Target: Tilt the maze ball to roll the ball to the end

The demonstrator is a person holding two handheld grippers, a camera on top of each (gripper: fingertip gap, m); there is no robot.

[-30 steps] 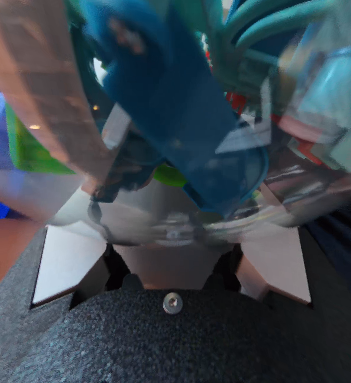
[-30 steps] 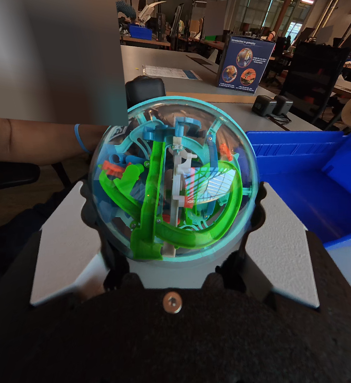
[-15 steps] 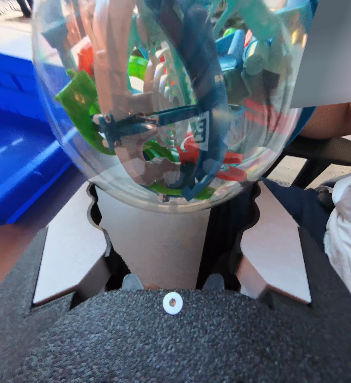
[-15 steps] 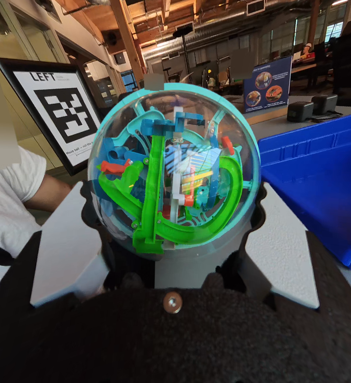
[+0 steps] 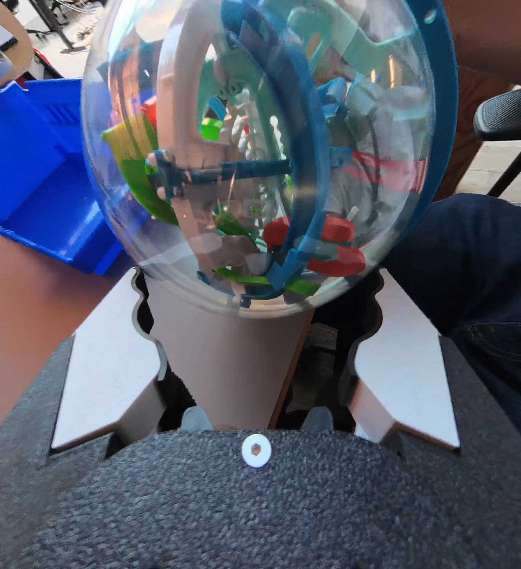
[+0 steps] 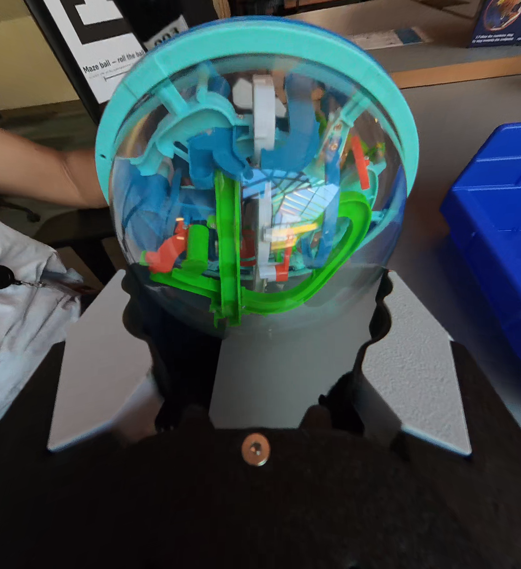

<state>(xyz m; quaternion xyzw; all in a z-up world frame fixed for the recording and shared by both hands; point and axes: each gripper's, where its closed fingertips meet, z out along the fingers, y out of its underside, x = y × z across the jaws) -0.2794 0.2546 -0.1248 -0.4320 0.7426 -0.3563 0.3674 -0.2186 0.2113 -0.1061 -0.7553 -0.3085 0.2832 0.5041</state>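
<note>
I am in the middle of the tilting step, and I judge the little ball has not reached the end yet, because I cannot spot it on any track. Next I think I must tip the big ball slowly and keep both holds tight, so nothing slips. The biggest thing behind is the grey desk, and on it sits a blue bin. In front of that, lifted off the desk, is the maze ball, a clear round shell with a teal ring and green, blue and red tracks inside. It sits right at the tips of both of my tools. My right gripper has its jaws spread wide, and the ball fills the space between them, with its sides against the dark wavy pads. My left gripper holds the same maze ball from the other side; its jaws are also wide apart and hug the bottom of the shell. The smallest thing, the rolling ball, I cannot find.
</note>
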